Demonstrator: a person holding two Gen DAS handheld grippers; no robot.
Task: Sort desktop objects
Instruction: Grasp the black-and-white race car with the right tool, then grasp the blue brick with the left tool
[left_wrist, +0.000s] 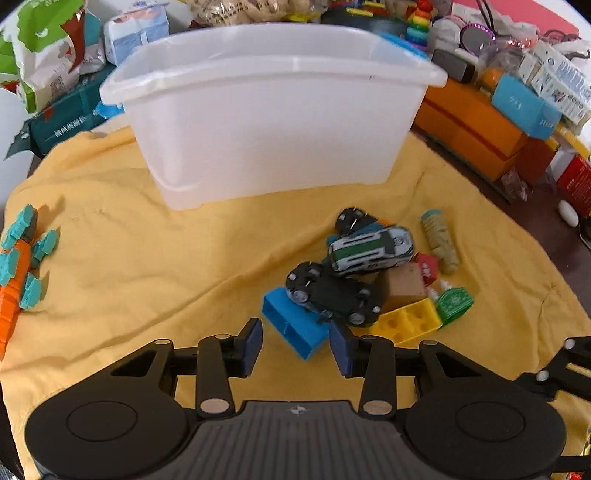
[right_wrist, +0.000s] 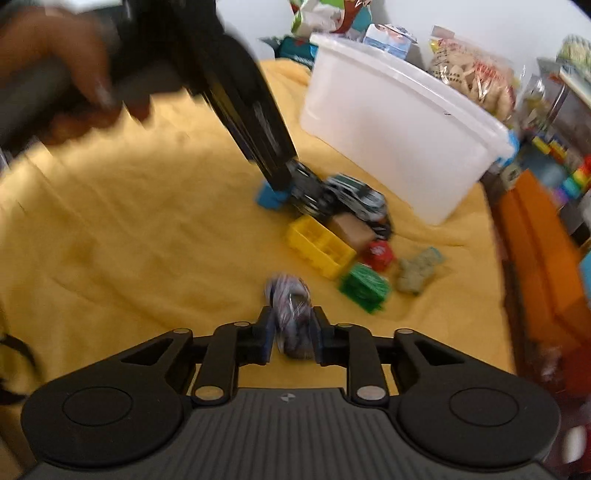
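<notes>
A pile of toys lies on the yellow cloth (left_wrist: 147, 266): a blue block (left_wrist: 295, 328), a black toy car (left_wrist: 332, 291), a white and green car (left_wrist: 371, 249), a yellow block (left_wrist: 406, 323), a brown cube (left_wrist: 402, 284) and a green piece (left_wrist: 454, 301). My left gripper (left_wrist: 295, 347) is open, its pads on either side of the blue block. It shows in the right wrist view (right_wrist: 280, 181) at the pile. My right gripper (right_wrist: 293, 332) is shut on a small purple-and-white toy (right_wrist: 291, 314) above the cloth. The white plastic bin (left_wrist: 266, 110) stands behind the pile.
An orange and teal toy (left_wrist: 22, 266) lies at the cloth's left edge. Snack bags (left_wrist: 48, 48) and boxes stand behind the bin. Orange boxes (left_wrist: 476, 129) and a blue carton (left_wrist: 524, 107) are stacked at the right. A tan wrapped item (left_wrist: 439, 240) lies beside the pile.
</notes>
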